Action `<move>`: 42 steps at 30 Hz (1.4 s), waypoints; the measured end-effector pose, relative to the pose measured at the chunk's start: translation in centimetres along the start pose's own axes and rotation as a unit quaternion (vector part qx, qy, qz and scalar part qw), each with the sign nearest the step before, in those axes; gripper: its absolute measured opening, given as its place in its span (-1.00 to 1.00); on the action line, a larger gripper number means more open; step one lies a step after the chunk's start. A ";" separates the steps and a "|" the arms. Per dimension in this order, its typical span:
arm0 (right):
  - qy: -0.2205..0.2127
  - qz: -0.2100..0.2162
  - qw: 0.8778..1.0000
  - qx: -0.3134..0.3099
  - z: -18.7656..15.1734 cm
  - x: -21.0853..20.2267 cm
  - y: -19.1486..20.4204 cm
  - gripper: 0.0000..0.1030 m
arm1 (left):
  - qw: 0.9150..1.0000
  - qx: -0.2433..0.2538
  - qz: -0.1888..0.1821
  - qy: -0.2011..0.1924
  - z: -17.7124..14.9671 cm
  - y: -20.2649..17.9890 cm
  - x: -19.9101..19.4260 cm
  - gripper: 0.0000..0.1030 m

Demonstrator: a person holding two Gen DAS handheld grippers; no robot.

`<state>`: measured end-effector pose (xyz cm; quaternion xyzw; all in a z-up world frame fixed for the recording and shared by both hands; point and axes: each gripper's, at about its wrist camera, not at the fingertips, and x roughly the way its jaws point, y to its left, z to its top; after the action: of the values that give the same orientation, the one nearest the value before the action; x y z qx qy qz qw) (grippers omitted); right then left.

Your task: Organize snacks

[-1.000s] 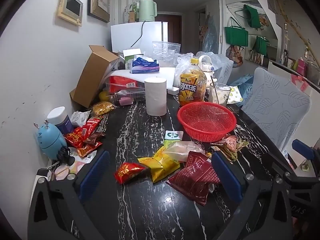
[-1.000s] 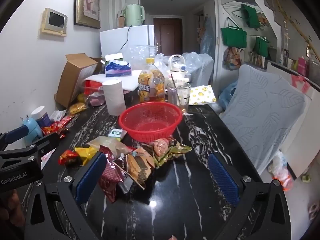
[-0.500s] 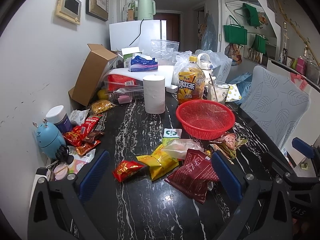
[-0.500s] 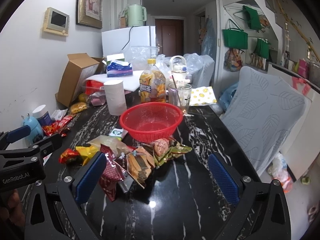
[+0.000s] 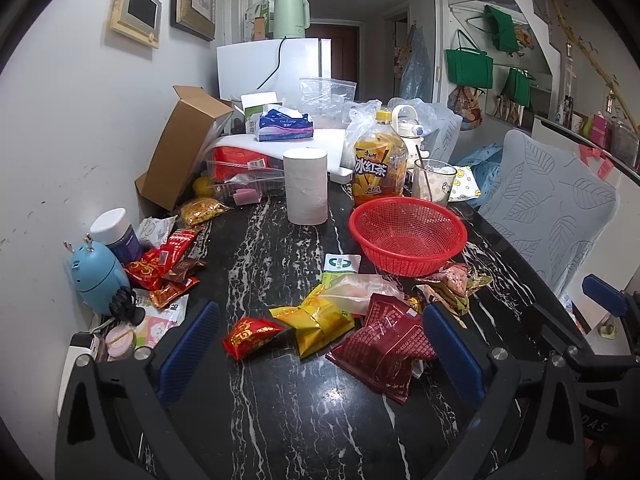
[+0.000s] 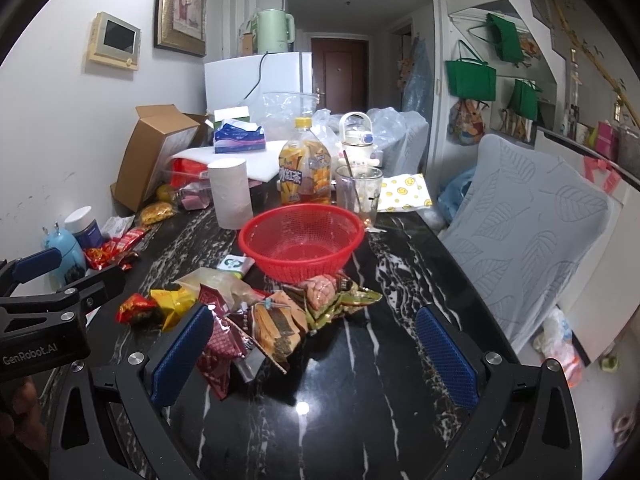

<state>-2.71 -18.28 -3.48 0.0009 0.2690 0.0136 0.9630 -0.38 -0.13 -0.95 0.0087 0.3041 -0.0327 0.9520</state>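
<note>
A pile of snack packets lies on the black marble table (image 5: 280,408) in front of an empty red basket (image 5: 408,234): a small red packet (image 5: 250,334), a yellow packet (image 5: 320,322), a dark red packet (image 5: 386,350). In the right wrist view the basket (image 6: 302,240) stands behind an orange-brown packet (image 6: 276,330) and a pink one (image 6: 322,290). My left gripper (image 5: 320,350) is open and empty just short of the pile. My right gripper (image 6: 312,356) is open and empty, its left finger beside the dark red packet (image 6: 218,340).
More red packets (image 5: 164,260) lie at the left by a blue gadget (image 5: 96,278) and a jar (image 5: 116,232). Behind the basket stand a paper roll (image 5: 306,186), a tea bottle (image 5: 378,166), a glass (image 5: 434,182) and a cardboard box (image 5: 180,146). A grey chair (image 6: 532,232) is at the right.
Both grippers have drawn back and risen slightly; the table items sit a little higher and farther in both views. Nothing on the table has moved.
</note>
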 end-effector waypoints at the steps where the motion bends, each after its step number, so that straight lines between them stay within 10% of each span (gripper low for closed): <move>1: 0.000 -0.001 1.000 -0.001 0.0 0.0 0.0 1.00 | 1.000 0.000 0.000 0.000 0.0 0.0 0.0 1.00; 42: 0.017 0.000 1.000 0.019 -3.9 -1.4 -0.9 1.00 | 0.999 -0.004 -0.023 0.026 -4.6 -0.7 -0.7 1.00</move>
<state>-5.91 -19.26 -6.05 0.0188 0.2857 0.0086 0.9581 -3.68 -0.58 -4.24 -0.0009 0.3289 -0.0533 0.9429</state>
